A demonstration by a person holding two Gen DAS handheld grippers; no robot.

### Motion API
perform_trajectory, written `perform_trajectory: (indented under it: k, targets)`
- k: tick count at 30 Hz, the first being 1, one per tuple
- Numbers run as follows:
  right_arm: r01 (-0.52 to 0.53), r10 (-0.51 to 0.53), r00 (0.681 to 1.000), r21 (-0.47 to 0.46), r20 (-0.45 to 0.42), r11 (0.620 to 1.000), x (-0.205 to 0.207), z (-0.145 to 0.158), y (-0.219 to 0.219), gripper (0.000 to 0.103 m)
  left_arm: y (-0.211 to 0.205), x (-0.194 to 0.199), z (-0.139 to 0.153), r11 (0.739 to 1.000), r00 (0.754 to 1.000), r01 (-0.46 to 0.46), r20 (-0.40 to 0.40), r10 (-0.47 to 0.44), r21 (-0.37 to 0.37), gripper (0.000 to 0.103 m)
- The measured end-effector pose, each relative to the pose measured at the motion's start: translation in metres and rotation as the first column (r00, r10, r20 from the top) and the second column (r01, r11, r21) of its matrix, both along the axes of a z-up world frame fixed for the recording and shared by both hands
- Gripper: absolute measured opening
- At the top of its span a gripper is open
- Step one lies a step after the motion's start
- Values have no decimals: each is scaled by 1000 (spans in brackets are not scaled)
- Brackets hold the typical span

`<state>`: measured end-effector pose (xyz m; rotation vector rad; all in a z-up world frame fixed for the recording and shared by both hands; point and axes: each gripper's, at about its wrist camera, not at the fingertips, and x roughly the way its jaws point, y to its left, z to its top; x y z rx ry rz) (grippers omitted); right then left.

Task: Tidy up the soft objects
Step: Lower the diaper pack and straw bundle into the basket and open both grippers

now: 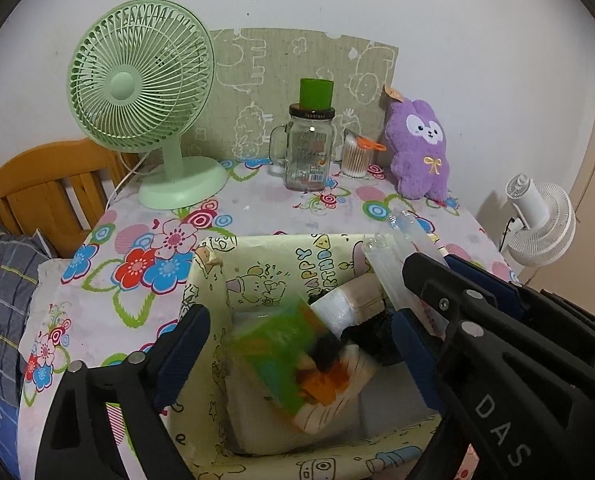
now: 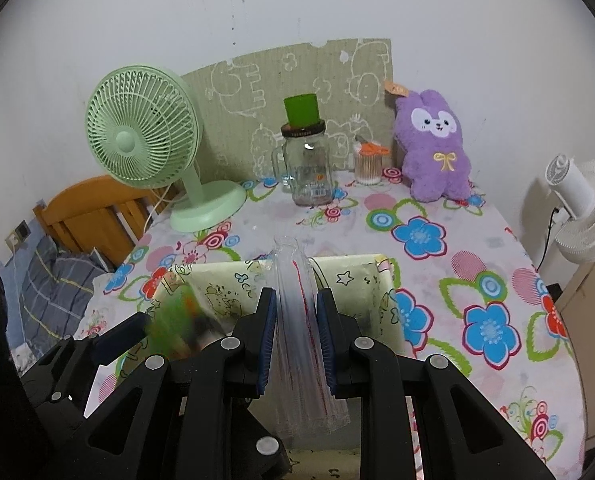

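A pale yellow cartoon-print box (image 1: 257, 268) stands open on the flowered table; it also shows in the right wrist view (image 2: 353, 280). Inside lie a green-and-orange soft pack (image 1: 285, 356), blurred, and a white wrapped pack (image 1: 337, 308). My left gripper (image 1: 297, 352) is open over the box, the green pack between its fingers. My right gripper (image 2: 296, 320) is shut on a clear plastic packet (image 2: 297, 312) with a red line, held above the box; the packet also shows in the left wrist view (image 1: 393, 264). A purple plush rabbit (image 1: 417, 148) sits at the back right, also in the right wrist view (image 2: 435, 144).
A green desk fan (image 1: 145, 92) stands back left. A glass jar with a green cup on top (image 1: 311, 140) and a cotton-swab tub (image 1: 357, 156) stand at the back. A white fan (image 1: 537, 220) is off the right edge. A wooden bed frame (image 1: 49, 188) lies left.
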<state>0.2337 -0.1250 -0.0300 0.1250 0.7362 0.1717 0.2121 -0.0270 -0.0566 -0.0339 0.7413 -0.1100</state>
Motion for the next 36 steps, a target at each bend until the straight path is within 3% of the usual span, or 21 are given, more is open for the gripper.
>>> perform_trajectory:
  k: [14, 17, 19, 20, 36]
  targets:
    - [-50, 50, 999, 20, -7, 999, 9, -7, 10, 24, 5, 2, -4, 1000, 1000, 1, -13, -1, -10, 98]
    - [-56, 57, 998, 24, -15, 998, 9, -7, 9, 37, 5, 0, -3, 1000, 1000, 1, -10, -1, -3, 98]
    - [-53, 53, 999, 28, -5, 998, 6, -6, 9, 60, 5, -2, -1, 1000, 1000, 3, -3, -3, -4, 98]
    - [-51, 51, 999, 30, -1, 998, 4, -5, 8, 63, 5, -3, 0, 1000, 1000, 2, 1, -2, -3, 98]
    - [-29, 27, 999, 33, 42, 999, -27, 21, -3, 77, -4, -35, 24, 1000, 998, 4, 59, -5, 17, 98]
